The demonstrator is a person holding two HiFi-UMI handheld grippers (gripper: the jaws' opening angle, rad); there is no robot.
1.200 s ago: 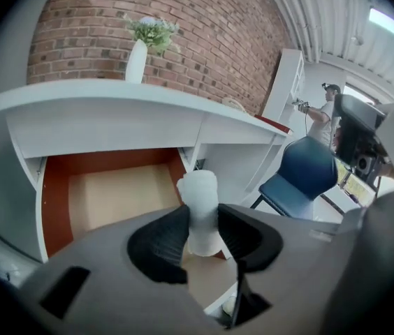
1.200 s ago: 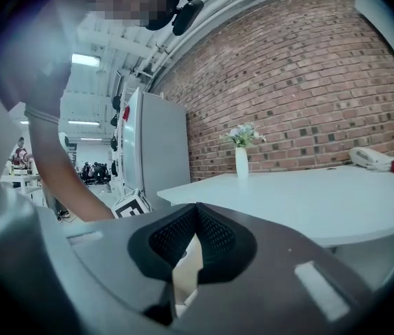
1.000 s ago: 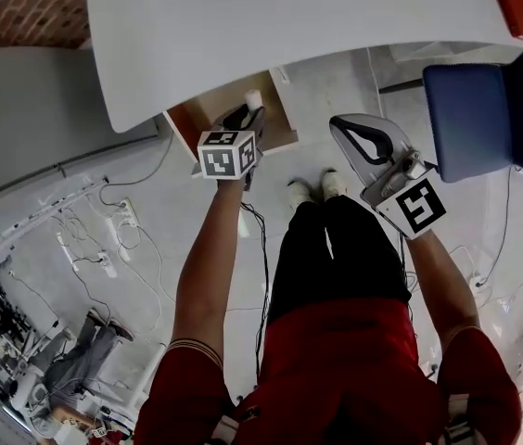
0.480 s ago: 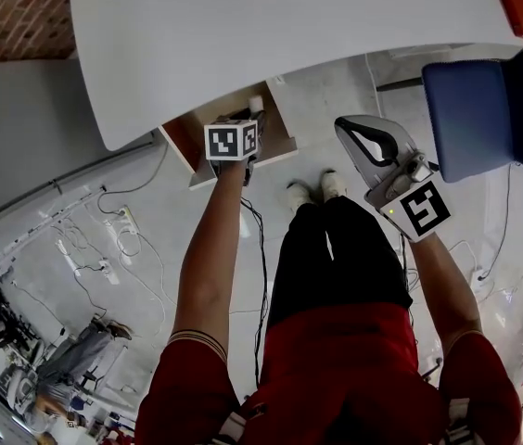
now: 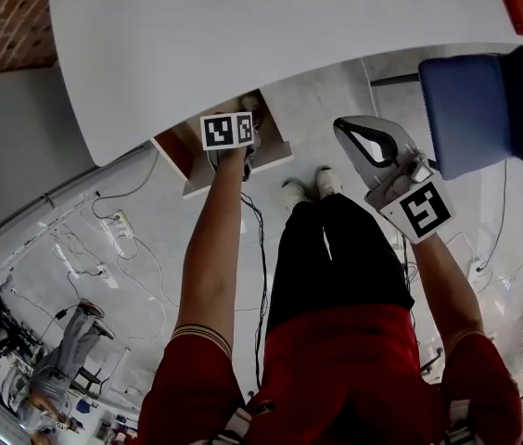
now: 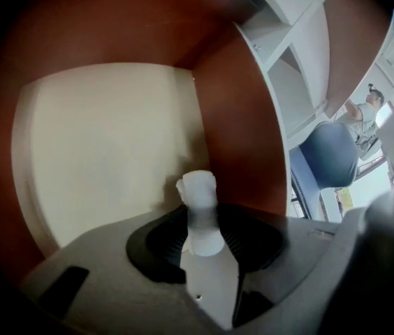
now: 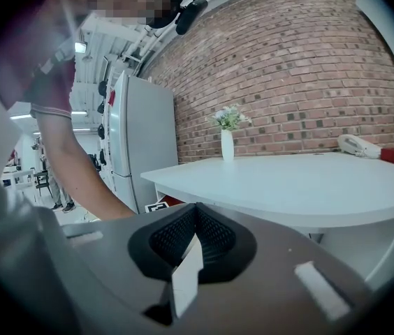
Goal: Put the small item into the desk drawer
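The small item (image 6: pixel 198 211) is a pale, whitish, bottle-like piece with a narrow waist, a knobbed top and a broader foot. It stands upright at lower centre of the left gripper view. Its foot sits between the dark ribbed fingers (image 6: pixel 163 241) of the left gripper (image 6: pixel 201 223), which are opening and appear to touch it on both sides.

Behind and around it is the desk drawer (image 6: pixel 242 128), pulled open, with reddish-brown inner walls and a cream floor. The item stands near the drawer's right-hand wall. In the head view the drawer juts out from beneath the white tabletop, at upper centre of the frame.
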